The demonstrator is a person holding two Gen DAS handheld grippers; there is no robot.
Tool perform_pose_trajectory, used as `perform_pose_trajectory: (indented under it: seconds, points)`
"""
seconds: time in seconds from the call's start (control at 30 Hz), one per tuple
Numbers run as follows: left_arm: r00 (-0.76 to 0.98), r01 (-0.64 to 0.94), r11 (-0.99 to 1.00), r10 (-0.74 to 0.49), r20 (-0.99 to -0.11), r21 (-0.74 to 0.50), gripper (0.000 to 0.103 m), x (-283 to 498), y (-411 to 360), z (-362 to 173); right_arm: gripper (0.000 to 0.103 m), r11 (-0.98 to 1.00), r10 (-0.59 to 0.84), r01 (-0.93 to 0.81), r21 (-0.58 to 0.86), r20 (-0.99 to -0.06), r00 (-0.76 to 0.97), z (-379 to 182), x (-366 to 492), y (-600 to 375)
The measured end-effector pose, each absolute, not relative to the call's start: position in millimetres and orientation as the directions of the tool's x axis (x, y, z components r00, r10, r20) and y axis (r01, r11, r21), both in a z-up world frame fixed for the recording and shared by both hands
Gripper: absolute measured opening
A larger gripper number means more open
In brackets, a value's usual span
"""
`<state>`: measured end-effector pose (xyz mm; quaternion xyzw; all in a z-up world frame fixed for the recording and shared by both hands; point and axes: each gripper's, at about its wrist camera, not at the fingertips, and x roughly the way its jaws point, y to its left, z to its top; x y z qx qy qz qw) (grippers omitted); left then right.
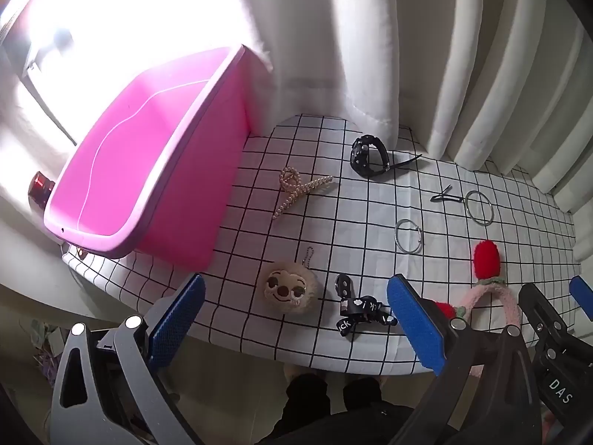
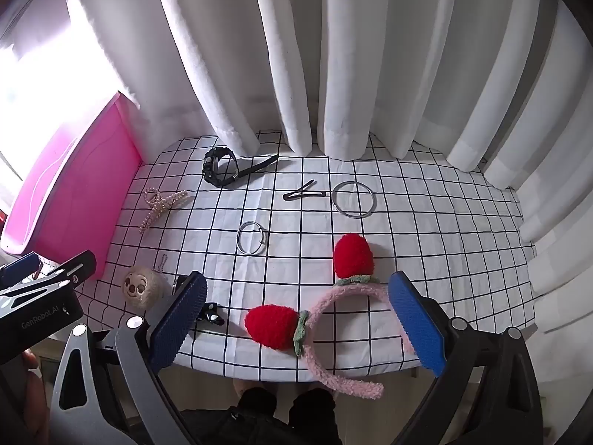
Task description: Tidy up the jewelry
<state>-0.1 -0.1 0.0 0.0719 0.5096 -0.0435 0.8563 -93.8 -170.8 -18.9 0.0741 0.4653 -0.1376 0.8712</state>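
The pink bin sits at the left edge of the checked cloth, prob. so the jewelry can be dropped in. It looks empty. All the bits lie spread out on the cloth: watch, pearl clip, two rings, sloth charm, strawberry headband. Left gripper & right gripper both have fingers wide apart, holding nothing. The right one hangs over the headband, maybe first pick. Writing: "GenRobot.AI", "DAS".
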Motion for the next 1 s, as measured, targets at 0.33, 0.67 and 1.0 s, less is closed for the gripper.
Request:
perform_pose_trajectory:
  seconds: [0.33,0.67,1.0]
  points:
    - [0.483,0.142,0.986,0.004,-0.875,0.083,0.097,-2.9,1.5,1.4,0.094,0.951,-0.168,0.310,0.005,-0.832,0.529,-19.6,-92.1,-171.6]
    - [0.479,0.145,0.986,0.006,-0.878,0.086,0.097,-0.1,-2.2,1.8,0.094,0.951,-0.166,0.308,0.006,-0.832,0.529,-19.9,-90.5,-172.2]
    - [0.475,0.145,0.986,0.004,-0.880,0.083,0.097,7.2,-2.2,1.5,0.094,0.951,-0.166,0.308,0.006,-0.832,0.529,-20.5,-88.9,-172.8]
